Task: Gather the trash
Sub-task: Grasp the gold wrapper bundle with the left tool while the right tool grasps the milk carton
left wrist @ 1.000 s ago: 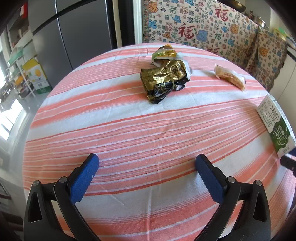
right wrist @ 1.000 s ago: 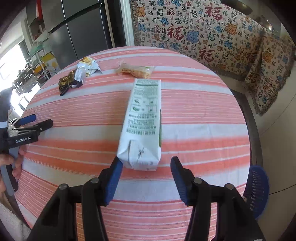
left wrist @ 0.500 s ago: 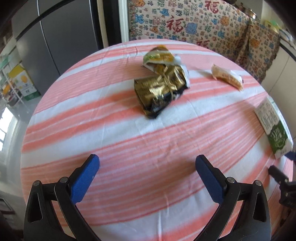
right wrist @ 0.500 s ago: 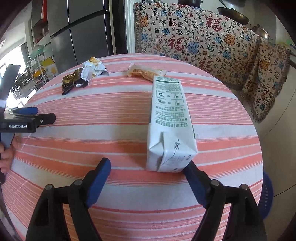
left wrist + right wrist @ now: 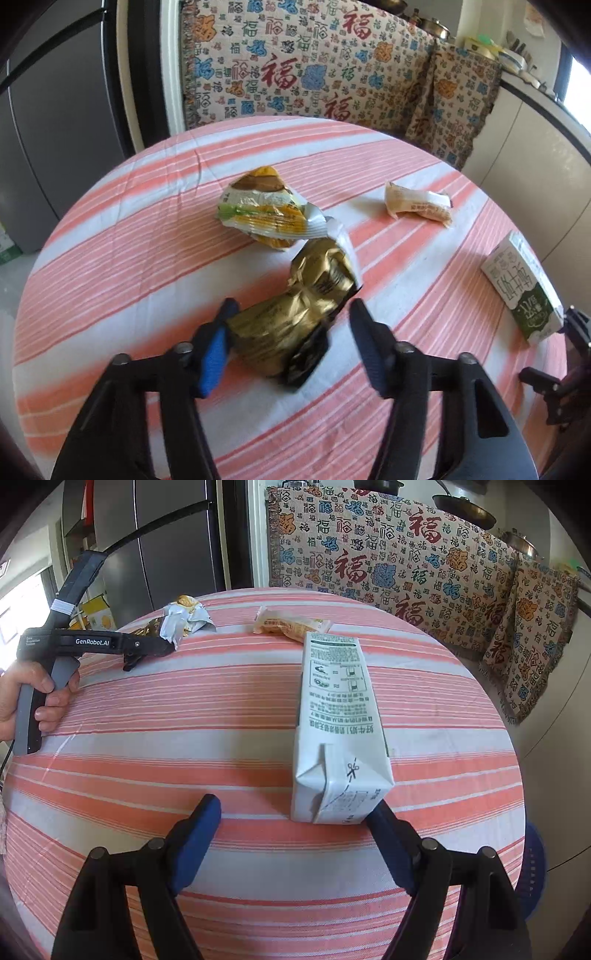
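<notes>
Striped round table [image 5: 184, 709] bearing milk carton [image 5: 338, 716], three crumpled wrappers [image 5: 295, 314].

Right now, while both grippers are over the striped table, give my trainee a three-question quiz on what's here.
1. True or false: the left gripper has the crumpled gold foil wrapper between its fingers.
2. Which lies nearest the right gripper: A) white milk carton, B) yellow-green snack bag, C) small orange-printed wrapper?
3. How many trash pieces lie on the red-and-white striped tablecloth?

Key: 1 true; 2 A; 3 four.
</notes>
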A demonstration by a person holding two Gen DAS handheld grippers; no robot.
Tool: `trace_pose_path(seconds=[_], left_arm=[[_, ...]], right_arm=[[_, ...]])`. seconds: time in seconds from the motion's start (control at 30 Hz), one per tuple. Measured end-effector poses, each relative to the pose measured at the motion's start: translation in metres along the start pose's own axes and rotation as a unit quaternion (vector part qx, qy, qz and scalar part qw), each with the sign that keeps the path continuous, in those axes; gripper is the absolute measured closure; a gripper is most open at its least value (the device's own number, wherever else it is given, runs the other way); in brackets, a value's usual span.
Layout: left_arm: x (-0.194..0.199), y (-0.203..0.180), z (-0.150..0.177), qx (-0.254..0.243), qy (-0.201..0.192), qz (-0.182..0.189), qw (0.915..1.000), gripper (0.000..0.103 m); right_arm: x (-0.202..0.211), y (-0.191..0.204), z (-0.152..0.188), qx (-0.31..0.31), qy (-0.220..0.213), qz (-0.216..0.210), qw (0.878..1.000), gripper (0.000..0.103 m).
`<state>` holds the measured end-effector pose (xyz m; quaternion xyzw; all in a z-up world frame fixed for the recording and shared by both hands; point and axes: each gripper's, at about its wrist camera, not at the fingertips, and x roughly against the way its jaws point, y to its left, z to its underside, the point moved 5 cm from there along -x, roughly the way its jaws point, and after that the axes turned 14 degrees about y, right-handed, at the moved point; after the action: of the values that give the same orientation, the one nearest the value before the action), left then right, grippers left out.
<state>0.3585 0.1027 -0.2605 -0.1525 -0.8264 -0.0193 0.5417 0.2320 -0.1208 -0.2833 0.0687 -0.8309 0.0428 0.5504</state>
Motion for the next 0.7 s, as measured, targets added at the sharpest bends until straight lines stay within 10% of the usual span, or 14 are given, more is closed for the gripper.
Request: trace_pose_path(seconds=[0.13, 0.37, 0.47, 0.6, 0.7], left_arm=[[0.014, -0.011, 0.021, 0.024, -0.004, 0.007, 0.9997, 0.083], [0.043, -0.050, 0.085, 0.071, 0.014, 0.000, 0.9974, 0.082], [0.052, -0.078, 0.104, 0.064, 0.002, -0.002, 0.9979, 0.078], [0.043, -0.093, 0.115, 0.045, -0.019, -0.026, 0.9984, 0.024], [0.031, -0.090, 0.115, 0.046, -0.011, -0.023, 0.9986, 0.024]], right_arm=[[0.000, 0.000, -0.001, -0.001, 0.000, 0.000, 1.000, 0.020], [0.000, 0.000, 0.000, -0.002, 0.000, -0.002, 1.000, 0.020], [0.001, -0.001, 0.000, -0.008, -0.004, -0.012, 1.000, 0.020], [0.013, -0.010, 0.002, -0.034, -0.024, -0.046, 0.998, 0.021], [0.028, -0.019, -0.005, -0.052, -0.033, -0.077, 0.995, 0.029]])
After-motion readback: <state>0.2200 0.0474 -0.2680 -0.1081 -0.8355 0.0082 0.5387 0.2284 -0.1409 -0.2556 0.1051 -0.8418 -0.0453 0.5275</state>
